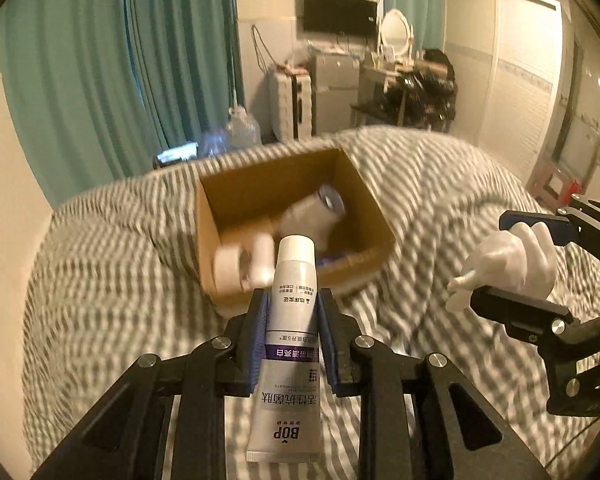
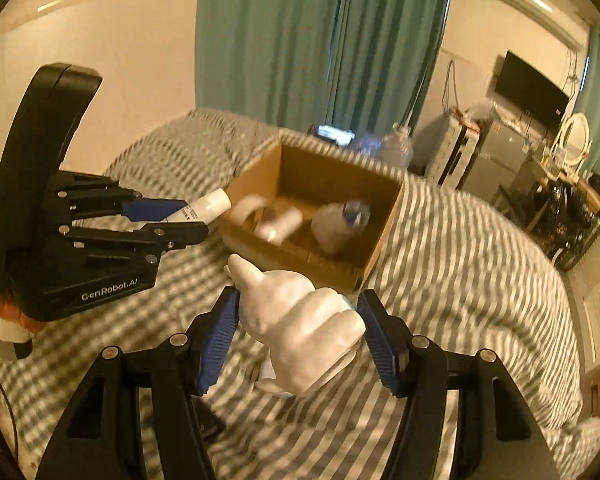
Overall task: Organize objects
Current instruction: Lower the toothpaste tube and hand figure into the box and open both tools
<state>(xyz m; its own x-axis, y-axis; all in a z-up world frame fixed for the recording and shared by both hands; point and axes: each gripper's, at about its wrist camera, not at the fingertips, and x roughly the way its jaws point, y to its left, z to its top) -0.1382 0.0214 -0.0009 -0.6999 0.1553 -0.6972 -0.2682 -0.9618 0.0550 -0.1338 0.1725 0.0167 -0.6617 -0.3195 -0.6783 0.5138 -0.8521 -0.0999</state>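
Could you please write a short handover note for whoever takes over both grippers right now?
Left gripper: shut on the white BOP toothpaste tube.
Right gripper: shut on the white hand-shaped figurine.
Open brown cardboard box sits on the grey-and-white striped bedcover, already holding several blurred white containers.
Left: put the tube and the figurine into the box.

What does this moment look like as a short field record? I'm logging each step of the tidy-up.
surface: striped bedding
box: open cardboard box on the bedding, white items already inside, blurred
left gripper: shut on a toothpaste tube, cap pointing toward the box
right gripper: shut on a white hand figurine
both items: not yet in the box
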